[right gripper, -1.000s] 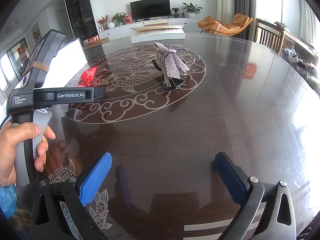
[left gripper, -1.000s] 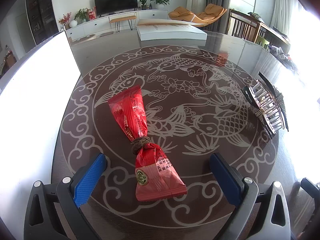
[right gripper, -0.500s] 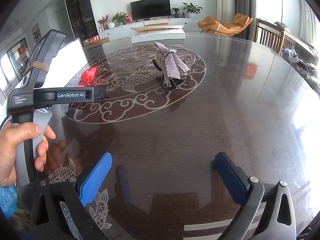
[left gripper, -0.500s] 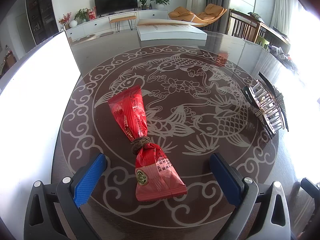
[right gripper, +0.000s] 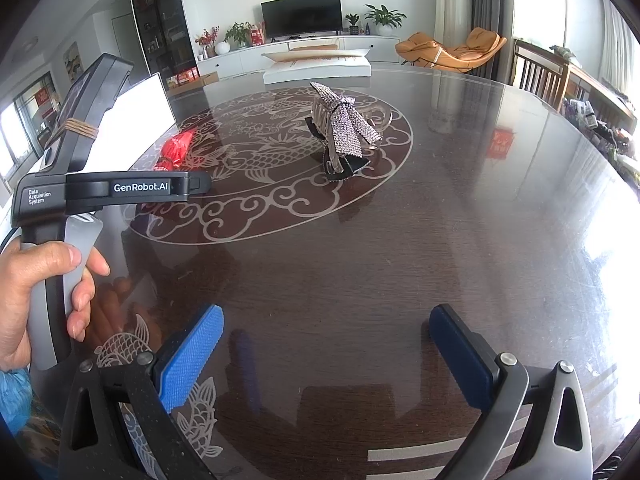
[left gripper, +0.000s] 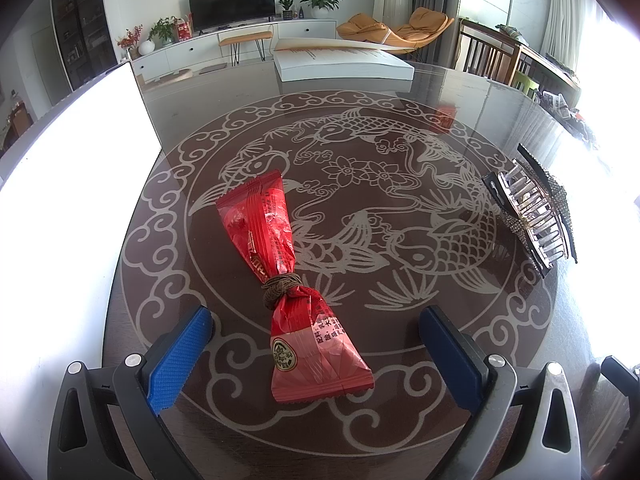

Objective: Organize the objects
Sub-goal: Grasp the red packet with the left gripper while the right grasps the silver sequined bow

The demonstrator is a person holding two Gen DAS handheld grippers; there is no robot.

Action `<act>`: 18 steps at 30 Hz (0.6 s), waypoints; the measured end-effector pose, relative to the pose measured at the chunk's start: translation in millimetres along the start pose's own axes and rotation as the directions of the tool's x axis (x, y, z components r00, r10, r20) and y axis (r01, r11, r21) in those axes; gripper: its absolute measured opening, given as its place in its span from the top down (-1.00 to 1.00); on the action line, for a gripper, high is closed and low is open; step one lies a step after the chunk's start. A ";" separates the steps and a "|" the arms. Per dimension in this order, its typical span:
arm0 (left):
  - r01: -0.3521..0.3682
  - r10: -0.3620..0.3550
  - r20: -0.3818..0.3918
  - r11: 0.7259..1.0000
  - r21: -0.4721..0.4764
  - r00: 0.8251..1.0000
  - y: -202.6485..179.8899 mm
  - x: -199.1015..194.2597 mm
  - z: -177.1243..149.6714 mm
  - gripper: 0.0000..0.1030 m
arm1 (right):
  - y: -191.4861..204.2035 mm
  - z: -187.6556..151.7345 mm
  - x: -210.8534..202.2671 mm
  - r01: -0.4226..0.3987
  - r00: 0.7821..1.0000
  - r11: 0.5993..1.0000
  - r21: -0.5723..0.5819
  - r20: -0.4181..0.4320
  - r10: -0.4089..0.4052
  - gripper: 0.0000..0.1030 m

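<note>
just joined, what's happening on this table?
A person holds a claw in each hand over the dark fish-patterned table. The left claw is open, straddling the near end of a red snack packet tied with twine. The right claw is open and holds nothing. A rhinestone hair clip sits untouched.

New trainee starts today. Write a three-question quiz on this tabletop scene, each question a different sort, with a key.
1. True or false: the left gripper is shut on the red packet.
2. What binds the red packet at its middle?
3. Which object stands nearer the right gripper: A) hair claw, B) red packet?

Key
1. False: the jaws stand open on either side of the packet's near end.
2. Brown twine.
3. A; the packet lies further left, beyond the left gripper.
</note>
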State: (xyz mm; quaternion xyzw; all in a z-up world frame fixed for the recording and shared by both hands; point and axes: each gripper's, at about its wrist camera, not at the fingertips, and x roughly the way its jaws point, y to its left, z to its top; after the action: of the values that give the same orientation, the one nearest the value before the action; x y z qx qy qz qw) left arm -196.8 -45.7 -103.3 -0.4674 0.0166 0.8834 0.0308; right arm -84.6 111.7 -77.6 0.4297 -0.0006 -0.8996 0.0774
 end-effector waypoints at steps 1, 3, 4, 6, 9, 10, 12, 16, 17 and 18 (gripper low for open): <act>0.000 0.000 0.000 1.000 0.000 1.000 0.1 0.0 0.0 -1.00 | -0.2 -0.2 0.0 0.001 1.000 1.000 -0.001 0.000 -0.001 -1.00; 0.001 -0.001 -0.001 1.000 0.000 1.000 0.1 0.2 0.0 -1.00 | -0.5 -0.1 -0.3 -0.001 1.000 1.000 0.000 0.000 0.001 -1.00; 0.003 -0.003 -0.001 1.000 -0.001 1.000 0.4 0.3 0.1 -1.00 | -0.9 -0.4 -0.6 -0.005 1.000 1.000 0.001 0.001 0.005 -1.00; 0.008 -0.008 -0.014 1.000 0.008 1.000 -0.1 0.6 2.2 -1.00 | -2.4 -1.2 -1.8 -0.017 1.000 1.000 0.004 0.004 0.017 -1.00; 0.054 -0.048 -0.102 0.997 0.054 0.994 1.5 2.5 11.0 -1.00 | -8.7 -2.1 -4.9 -0.052 0.999 0.998 0.033 0.014 0.051 -1.00; 0.067 -0.061 -0.117 0.997 0.047 0.991 3.5 2.9 13.5 -1.00 | -12.3 -2.6 -6.2 -0.069 0.998 0.996 0.052 0.020 0.068 -1.00; 0.093 -0.089 -0.134 0.995 0.025 0.987 5.4 4.2 18.8 -1.00 | -23.8 -1.0 -7.8 -0.110 0.994 0.988 0.108 0.033 0.107 -1.00; 0.056 -0.037 -0.145 0.989 0.135 0.989 -7.4 6.9 19.0 -1.00 | -44.3 27.5 3.9 -0.149 0.988 0.973 0.178 -0.008 0.153 -1.00; 0.037 -0.020 -0.130 0.990 0.133 0.991 -5.3 6.0 18.4 -1.00 | -50.0 42.3 8.2 -0.146 0.989 0.974 0.171 -0.012 0.150 -1.00; 0.027 -0.012 -0.123 0.992 0.120 0.992 -1.5 6.3 18.1 -1.00 | -53.9 56.2 12.1 -0.139 0.990 0.977 0.160 -0.015 0.143 -1.00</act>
State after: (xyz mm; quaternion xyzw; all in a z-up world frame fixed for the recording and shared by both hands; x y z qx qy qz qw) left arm -215.2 -42.9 -98.3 -0.5180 0.0675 0.8501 0.0668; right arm -142.9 159.6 -55.1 0.4451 -0.1013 -0.8833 0.1065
